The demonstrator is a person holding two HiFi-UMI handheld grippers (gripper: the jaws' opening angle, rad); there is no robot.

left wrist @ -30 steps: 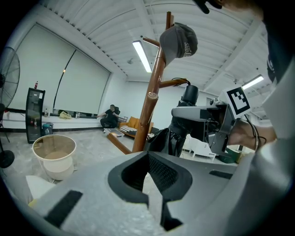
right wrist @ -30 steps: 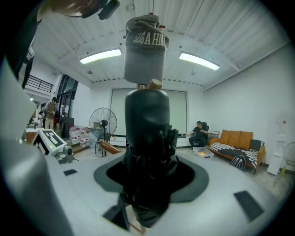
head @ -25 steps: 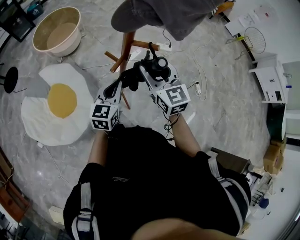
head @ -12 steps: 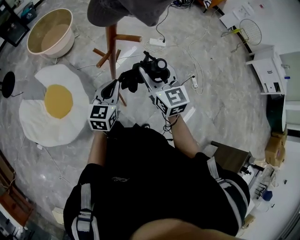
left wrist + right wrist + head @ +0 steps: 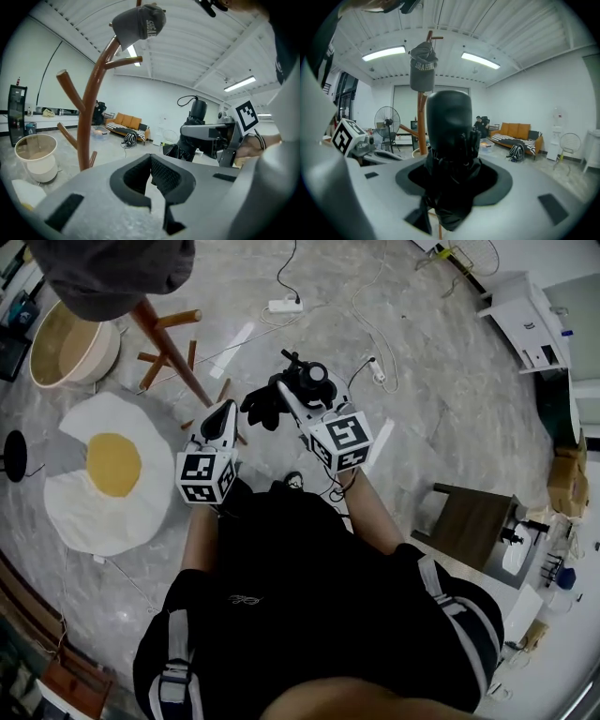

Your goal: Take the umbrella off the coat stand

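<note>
Black folded umbrella (image 5: 449, 140) is off the brown wooden coat stand (image 5: 172, 357), in your right gripper (image 5: 296, 407).
Its jaws clamp the umbrella upright, handle end up. The stand is well apart, far left. Your left gripper (image 5: 223, 420) is closed and empty.

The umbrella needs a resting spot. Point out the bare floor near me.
Widest bare floor lies to the right, between the white cables, the cabinet and the small brown table. Between coat stand and power strip a thin cable crosses. The left is crowded: egg-shaped rug, tub, stand legs.
</note>
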